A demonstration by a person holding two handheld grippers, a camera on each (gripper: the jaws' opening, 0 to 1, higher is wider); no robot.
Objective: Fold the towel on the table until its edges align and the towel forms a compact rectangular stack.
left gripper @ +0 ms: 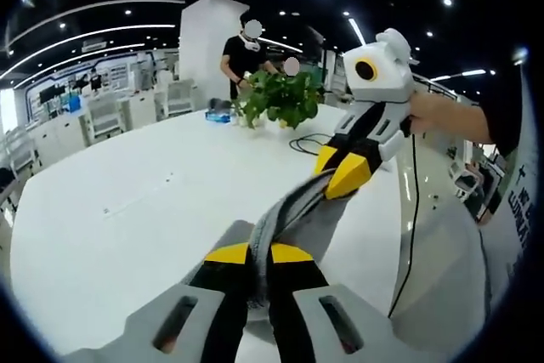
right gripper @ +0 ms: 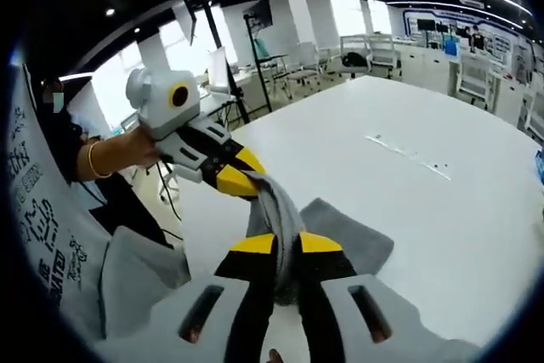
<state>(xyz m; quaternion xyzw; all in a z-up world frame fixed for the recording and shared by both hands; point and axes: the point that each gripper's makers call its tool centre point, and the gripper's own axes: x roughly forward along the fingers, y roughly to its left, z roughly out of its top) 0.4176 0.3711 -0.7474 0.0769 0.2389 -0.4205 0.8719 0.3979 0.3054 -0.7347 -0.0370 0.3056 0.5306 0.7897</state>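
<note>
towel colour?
Plain grey towel, no pattern visible; clearest in the right gripper view, where part lies on the white table.

Left gripper (left gripper: 259,254), grey body with black jaws and yellow tips: jaws pressed together, pinching a bunched fold of grey cloth towel (left gripper: 293,214). Seen from the right gripper view (right gripper: 242,178), it is held by a hand (right gripper: 127,152) with a gold bangle at the wrist, and it points toward the right gripper.

Right gripper (right gripper: 286,246), same grey, black and yellow build: jaws closed, clamping the towel's gathered edge. In the left gripper view (left gripper: 340,178) it angles downward, gripped by a hand (left gripper: 433,115) on a bare forearm.

Both grippers close together, tips facing.
</note>
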